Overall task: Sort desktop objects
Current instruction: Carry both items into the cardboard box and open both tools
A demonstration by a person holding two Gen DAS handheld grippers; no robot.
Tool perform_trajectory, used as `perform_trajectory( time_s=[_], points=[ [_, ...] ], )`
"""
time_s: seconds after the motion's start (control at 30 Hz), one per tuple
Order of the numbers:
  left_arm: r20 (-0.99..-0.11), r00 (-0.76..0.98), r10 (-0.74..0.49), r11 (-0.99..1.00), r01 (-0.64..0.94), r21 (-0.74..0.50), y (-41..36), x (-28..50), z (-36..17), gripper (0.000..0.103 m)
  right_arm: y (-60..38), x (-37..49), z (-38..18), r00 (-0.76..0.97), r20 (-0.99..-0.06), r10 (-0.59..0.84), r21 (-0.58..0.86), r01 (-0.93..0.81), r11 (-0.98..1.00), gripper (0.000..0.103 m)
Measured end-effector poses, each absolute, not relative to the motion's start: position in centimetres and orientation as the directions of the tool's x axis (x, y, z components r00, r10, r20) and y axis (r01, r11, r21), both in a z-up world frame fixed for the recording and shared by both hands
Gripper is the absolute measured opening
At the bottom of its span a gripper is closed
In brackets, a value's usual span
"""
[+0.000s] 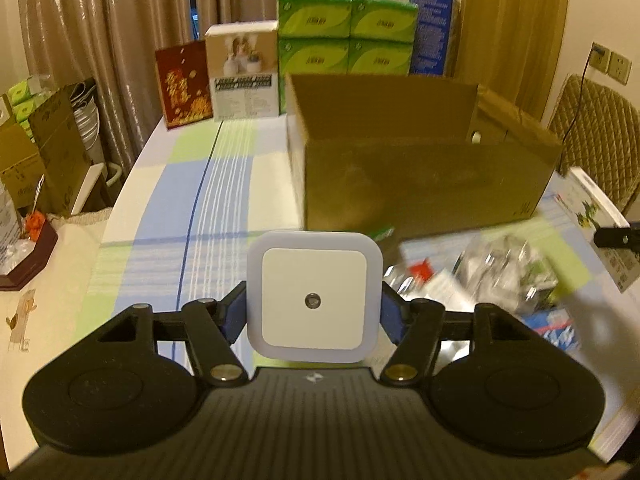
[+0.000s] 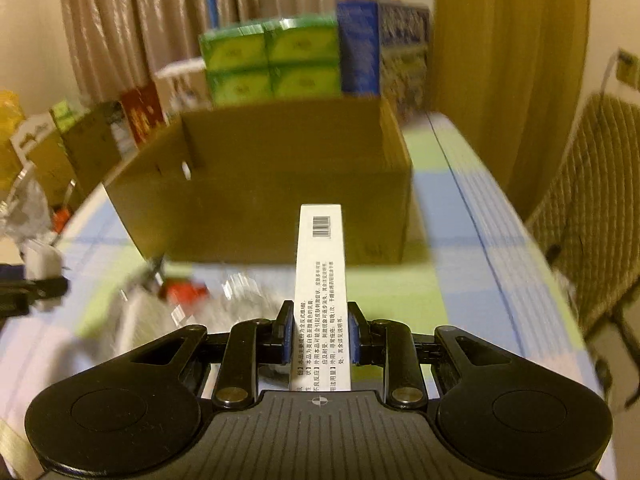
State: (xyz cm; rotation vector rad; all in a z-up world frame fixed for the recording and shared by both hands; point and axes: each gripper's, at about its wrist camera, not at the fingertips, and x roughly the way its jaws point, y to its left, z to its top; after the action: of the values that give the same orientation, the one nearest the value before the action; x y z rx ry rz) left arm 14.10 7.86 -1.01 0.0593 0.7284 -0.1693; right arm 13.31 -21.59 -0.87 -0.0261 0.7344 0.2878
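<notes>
Two things held: left hand-held gripper point(image 1: 313, 312) clamped on a square white night light point(image 1: 314, 296), right hand-held gripper point(image 2: 319, 330) clamped on a long white carton point(image 2: 321, 276). Ahead of both, an open cardboard box point(image 1: 420, 184) on the worktop point(image 1: 168, 216).

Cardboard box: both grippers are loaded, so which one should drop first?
Right, probably. Its carton already points at the cardboard box, which looks nearer in the right wrist view. The left holds a night light further back.

Warm, dim yellowish indoor light, strong fisheye bending at edges, and motion blur, perhaps worst over the clutter.
</notes>
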Motion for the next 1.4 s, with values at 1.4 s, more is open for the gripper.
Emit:
perform_trajectory(
  time_s=[1.4],
  points=[
    [-0.673, 0.703, -0.23, 0.965, 0.254, -0.065, -2.9, 33.4, 0.0, 0.06, -19.7, 34.7, -1.6, 0.644, -0.684, 0.342, 0.2, -0.285, 0.937, 0.023]
  ],
)
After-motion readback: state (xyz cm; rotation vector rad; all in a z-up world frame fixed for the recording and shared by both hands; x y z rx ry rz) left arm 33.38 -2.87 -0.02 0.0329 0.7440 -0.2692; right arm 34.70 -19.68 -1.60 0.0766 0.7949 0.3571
